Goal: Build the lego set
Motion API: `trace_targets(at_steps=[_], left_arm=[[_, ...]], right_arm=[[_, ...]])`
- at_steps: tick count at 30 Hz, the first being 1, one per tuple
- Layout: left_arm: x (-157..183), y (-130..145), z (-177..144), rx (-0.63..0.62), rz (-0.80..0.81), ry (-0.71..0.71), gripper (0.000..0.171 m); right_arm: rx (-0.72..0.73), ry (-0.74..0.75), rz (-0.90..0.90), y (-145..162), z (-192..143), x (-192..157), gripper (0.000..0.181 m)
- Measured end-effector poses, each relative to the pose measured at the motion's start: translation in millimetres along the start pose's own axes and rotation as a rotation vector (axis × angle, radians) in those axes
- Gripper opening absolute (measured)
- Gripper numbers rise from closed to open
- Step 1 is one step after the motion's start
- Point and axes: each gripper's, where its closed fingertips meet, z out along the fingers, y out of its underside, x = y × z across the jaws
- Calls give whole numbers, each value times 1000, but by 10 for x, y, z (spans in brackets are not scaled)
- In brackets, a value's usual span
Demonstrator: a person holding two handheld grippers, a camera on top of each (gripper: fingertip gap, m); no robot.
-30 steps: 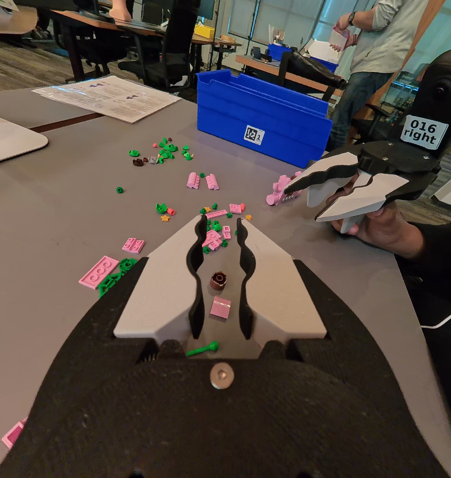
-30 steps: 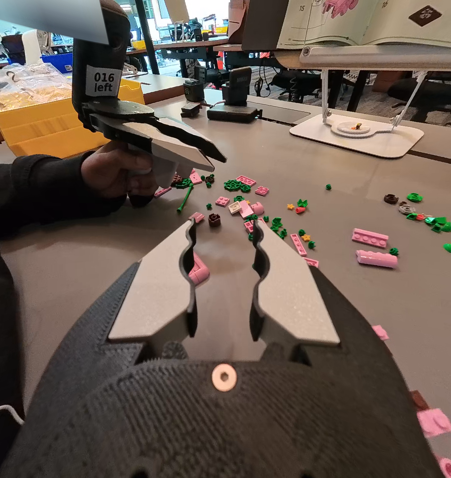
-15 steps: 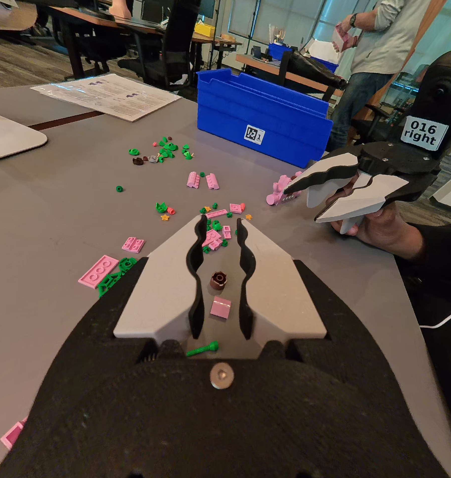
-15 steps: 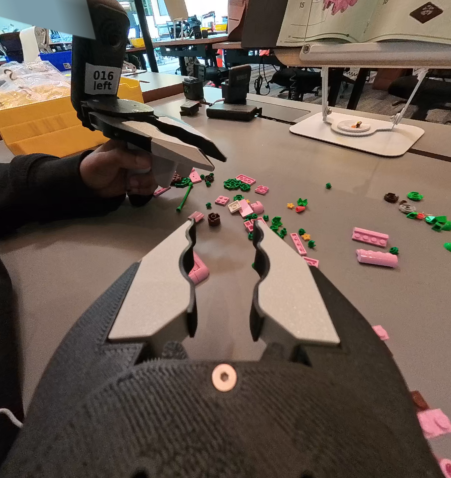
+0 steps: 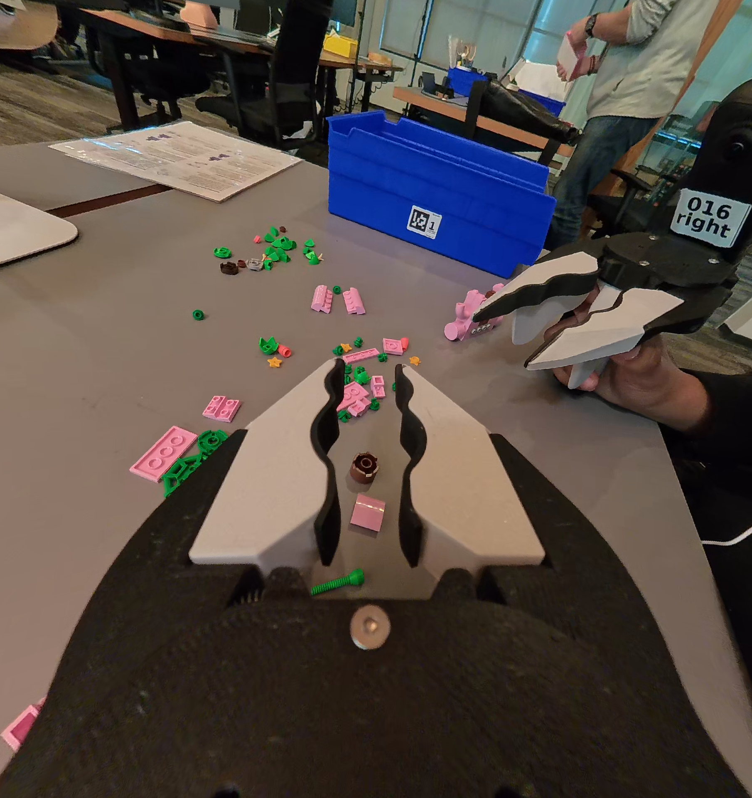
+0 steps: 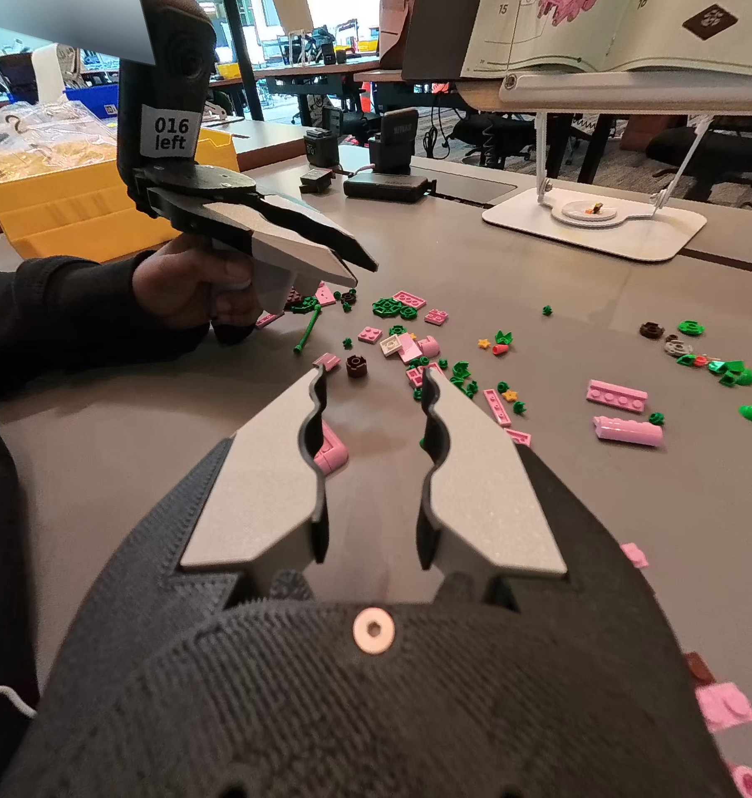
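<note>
Two tongs, both spread apart and gripping nothing, held low over the grey desk (image 5: pixel 85 380). Between the left tongs (image 5: pixel 365 371): green peg (image 5: pixel 337 583) nearest, then pink tile (image 5: pixel 368 512), then brown round stud (image 5: pixel 364 466). Beyond the tips, scattered pink and green lego pieces (image 5: pixel 357 395). Under the right tongs (image 6: pixel 372 375), a curved pink brick (image 6: pixel 331 449) half hidden by the left finger. Farther off, small pink assembly (image 5: pixel 469 321), perhaps partly built, near the blue bin (image 5: pixel 434 194).
</note>
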Motion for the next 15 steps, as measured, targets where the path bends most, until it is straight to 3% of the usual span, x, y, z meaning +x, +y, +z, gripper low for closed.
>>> trace_targets(at_steps=[4,8,15], left_arm=[[-1,1,1,0,-2,0,21],[-9,-1,-2,1,-8,0,21],[20,13,10,-10,12,1,21]], right_arm=[[24,-10,-21,-33,-21,-31,42],[177,92,-94,-225,-263,60,37],[-4,375,-6,-100,-969,747,53]])
